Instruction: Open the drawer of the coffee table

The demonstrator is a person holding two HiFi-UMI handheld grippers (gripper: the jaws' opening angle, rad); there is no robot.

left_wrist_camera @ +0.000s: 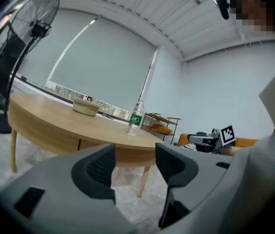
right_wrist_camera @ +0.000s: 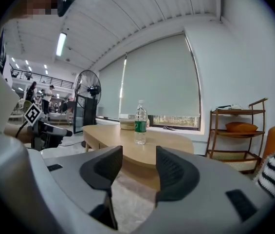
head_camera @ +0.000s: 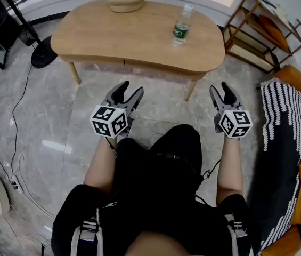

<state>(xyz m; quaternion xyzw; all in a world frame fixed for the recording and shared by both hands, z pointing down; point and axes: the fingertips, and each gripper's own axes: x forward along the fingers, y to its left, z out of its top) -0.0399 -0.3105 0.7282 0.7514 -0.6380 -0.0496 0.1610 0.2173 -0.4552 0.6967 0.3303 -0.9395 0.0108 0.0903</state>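
Note:
The oval wooden coffee table [head_camera: 113, 33] stands in front of me on pale legs. Its near apron [head_camera: 139, 65] shows a vertical seam where the drawer front lies; I see no handle. My left gripper [head_camera: 129, 88] hovers short of the table's near edge, jaws open and empty. My right gripper [head_camera: 220, 88] hangs near the table's right leg, also open and empty. In the left gripper view the left gripper [left_wrist_camera: 135, 162] faces the apron [left_wrist_camera: 54, 135]. In the right gripper view the right gripper [right_wrist_camera: 138, 167] faces the table's end [right_wrist_camera: 142, 152].
A water bottle [head_camera: 181, 25] and a wooden lidded bowl [head_camera: 125, 0] sit on the tabletop. A floor fan's base [head_camera: 45, 52] is left of the table. A wooden rack [head_camera: 262, 31] and an orange sofa with a striped blanket [head_camera: 286, 116] are at the right. Cables [head_camera: 11, 159] trail on the left floor.

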